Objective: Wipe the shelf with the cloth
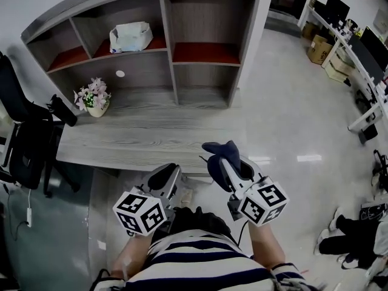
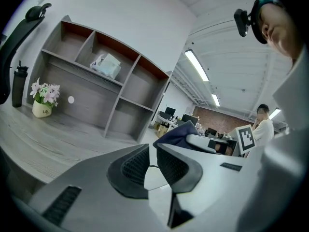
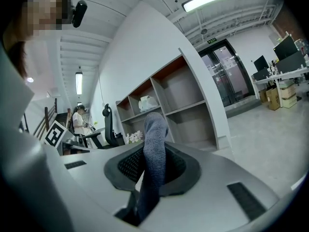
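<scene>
The grey shelf unit (image 1: 176,53) with red-brown boards stands at the back of a grey wooden desk top (image 1: 139,132). My right gripper (image 1: 225,162) is shut on a dark blue cloth (image 1: 219,150), held in front of the desk's near edge. The cloth (image 3: 155,139) sticks up between the jaws in the right gripper view, with the shelf (image 3: 174,105) behind it. My left gripper (image 1: 165,176) hovers beside it, to the left, jaws together with nothing between them. In the left gripper view, the left gripper (image 2: 153,161) points toward the shelf (image 2: 116,88), and the cloth (image 2: 181,132) shows to the right.
A white pack (image 1: 130,37) lies in an upper shelf compartment. A small pot of flowers (image 1: 93,99) stands on the desk top at the left. A black chair (image 1: 24,132) is at the far left. Office desks with monitors (image 1: 357,47) line the right.
</scene>
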`<state>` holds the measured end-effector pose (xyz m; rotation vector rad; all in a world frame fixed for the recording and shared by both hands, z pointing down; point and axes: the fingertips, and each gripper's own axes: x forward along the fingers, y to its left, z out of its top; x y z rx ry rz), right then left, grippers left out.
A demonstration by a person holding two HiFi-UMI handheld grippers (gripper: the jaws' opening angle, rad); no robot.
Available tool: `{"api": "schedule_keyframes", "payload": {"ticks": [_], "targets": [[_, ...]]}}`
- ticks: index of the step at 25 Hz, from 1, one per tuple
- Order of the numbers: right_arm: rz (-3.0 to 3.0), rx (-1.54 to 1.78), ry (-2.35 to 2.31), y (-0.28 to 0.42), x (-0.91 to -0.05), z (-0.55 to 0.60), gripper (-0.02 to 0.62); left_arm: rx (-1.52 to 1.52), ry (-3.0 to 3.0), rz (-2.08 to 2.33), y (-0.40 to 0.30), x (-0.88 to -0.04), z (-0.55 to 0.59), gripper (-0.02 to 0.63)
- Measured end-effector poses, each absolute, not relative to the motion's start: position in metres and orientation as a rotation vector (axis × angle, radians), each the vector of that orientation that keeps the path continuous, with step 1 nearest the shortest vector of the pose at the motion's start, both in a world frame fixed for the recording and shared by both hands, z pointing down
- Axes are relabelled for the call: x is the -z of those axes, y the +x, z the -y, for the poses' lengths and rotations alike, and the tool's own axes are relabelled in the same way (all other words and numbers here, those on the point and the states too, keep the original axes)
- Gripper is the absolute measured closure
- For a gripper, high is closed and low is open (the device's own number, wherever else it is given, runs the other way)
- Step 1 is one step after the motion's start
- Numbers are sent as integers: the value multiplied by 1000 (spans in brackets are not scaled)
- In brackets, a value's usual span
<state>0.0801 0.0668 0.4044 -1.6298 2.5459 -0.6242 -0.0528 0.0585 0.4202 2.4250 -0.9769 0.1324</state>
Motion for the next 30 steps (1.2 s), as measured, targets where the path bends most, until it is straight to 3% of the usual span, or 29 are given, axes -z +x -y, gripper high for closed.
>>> {"api": "schedule_keyframes", "payload": {"ticks": [11, 30], "targets": [[-2581, 502, -1595, 76, -362, 8, 518, -67, 2448, 886, -31, -398, 20, 566], [-2574, 96, -1489, 34, -233, 131, 518, -64, 2536, 948, -71, -372, 127, 578]]}}
